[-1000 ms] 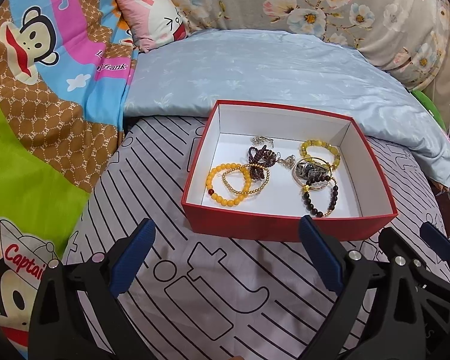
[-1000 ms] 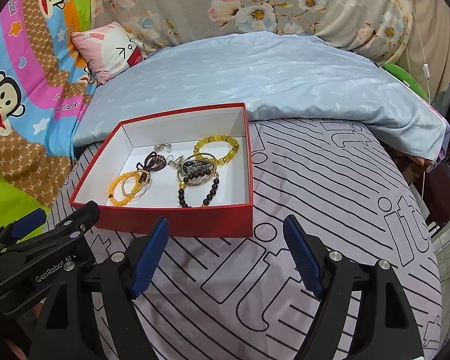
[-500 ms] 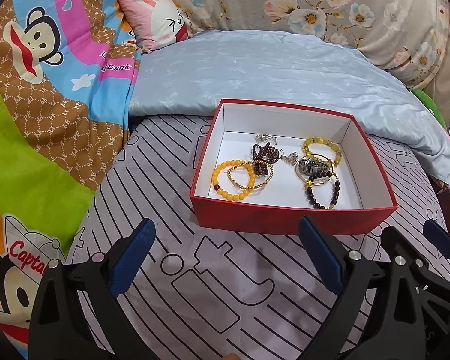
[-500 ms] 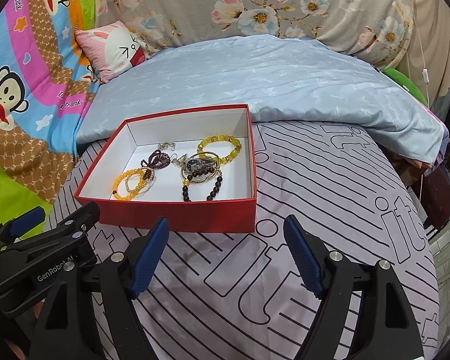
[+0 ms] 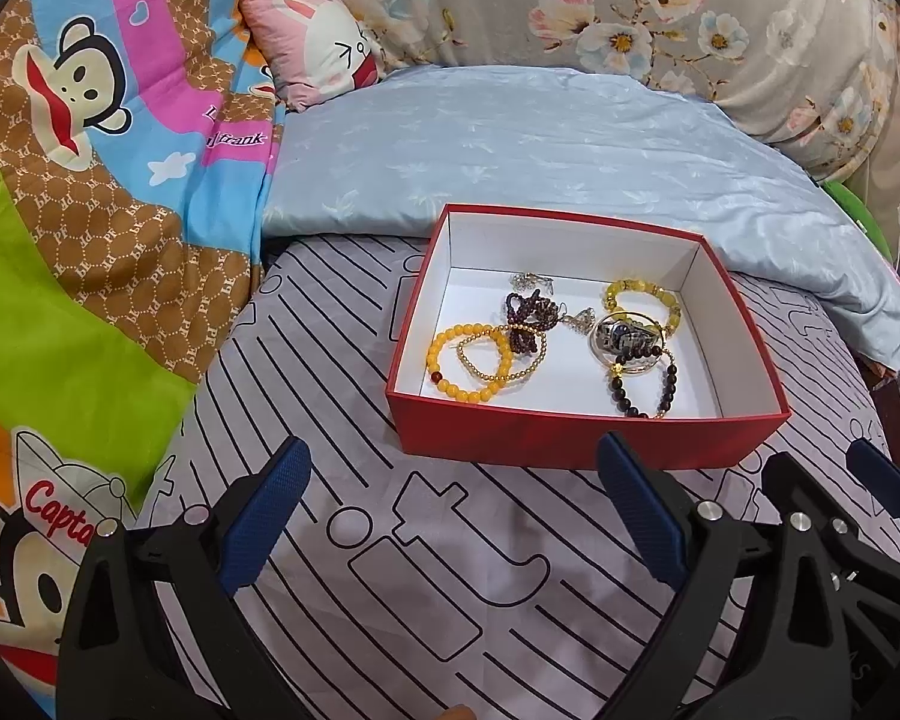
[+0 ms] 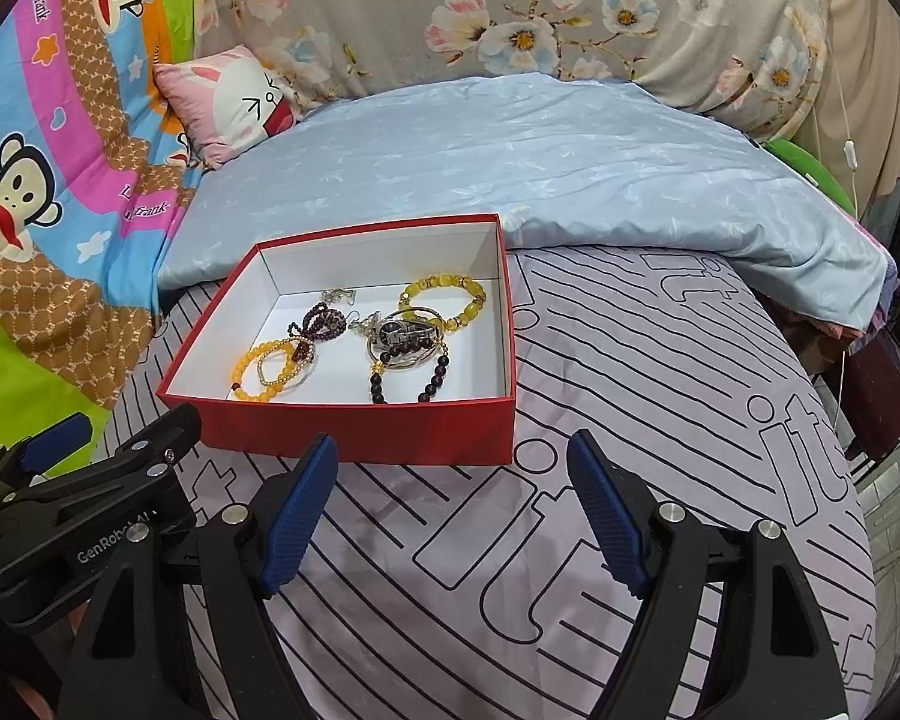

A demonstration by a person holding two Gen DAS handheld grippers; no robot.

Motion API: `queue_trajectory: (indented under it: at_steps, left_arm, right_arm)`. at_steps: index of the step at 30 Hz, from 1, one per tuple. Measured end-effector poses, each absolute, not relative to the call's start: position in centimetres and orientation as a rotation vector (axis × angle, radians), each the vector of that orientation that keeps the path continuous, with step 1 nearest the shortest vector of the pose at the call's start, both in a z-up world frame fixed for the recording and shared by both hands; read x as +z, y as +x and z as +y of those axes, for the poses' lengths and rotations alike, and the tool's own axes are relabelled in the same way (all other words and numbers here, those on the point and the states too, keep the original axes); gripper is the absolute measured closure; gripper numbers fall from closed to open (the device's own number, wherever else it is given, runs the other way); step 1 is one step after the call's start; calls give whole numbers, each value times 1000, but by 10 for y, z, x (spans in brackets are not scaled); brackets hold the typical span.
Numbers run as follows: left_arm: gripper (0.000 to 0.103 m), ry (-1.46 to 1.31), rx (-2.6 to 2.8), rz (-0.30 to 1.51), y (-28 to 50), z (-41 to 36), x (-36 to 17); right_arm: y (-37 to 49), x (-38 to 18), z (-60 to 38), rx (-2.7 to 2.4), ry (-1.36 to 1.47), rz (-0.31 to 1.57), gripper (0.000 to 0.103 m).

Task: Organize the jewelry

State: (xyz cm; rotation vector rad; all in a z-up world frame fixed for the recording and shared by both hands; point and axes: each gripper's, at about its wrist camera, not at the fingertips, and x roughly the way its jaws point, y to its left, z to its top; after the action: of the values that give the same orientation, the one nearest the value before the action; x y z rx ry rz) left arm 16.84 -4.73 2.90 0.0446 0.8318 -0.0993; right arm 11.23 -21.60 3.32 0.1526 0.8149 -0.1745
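A red box [image 5: 570, 438] [image 6: 366, 429] with a white inside sits on the striped bed sheet. It holds several pieces: an orange bead bracelet [image 5: 450, 381] [image 6: 252, 381], a dark purple bead string [image 5: 525, 315] [image 6: 324, 324], a yellow bead bracelet [image 5: 642, 297] [image 6: 441, 300], a watch [image 5: 624, 336] [image 6: 405, 333] and a dark bead bracelet [image 5: 642, 387] [image 6: 408, 384]. My left gripper [image 5: 456, 510] hangs open just in front of the box's near wall, nothing between its blue pads. My right gripper [image 6: 456, 510] is open too, before the box's right front corner.
A folded pale blue quilt [image 5: 540, 150] [image 6: 540, 162] lies right behind the box. A colourful monkey-print blanket [image 5: 90, 210] rises on the left, with a pink cushion [image 5: 312, 42] at the back. The bed's edge [image 6: 852, 420] drops off on the right.
In the left wrist view the box has drifted right and slightly away as that view shifted left. The right wrist view has backed off a little. Both grippers stayed open.
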Motion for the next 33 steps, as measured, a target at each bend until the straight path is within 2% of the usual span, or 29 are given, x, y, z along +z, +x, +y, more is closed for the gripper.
queue_trajectory:
  at_steps: [33]
  left_arm:
    - [9,68,-88,813,171,-49,33]
  right_arm:
    - [113,35,-216,-175,158,814,26]
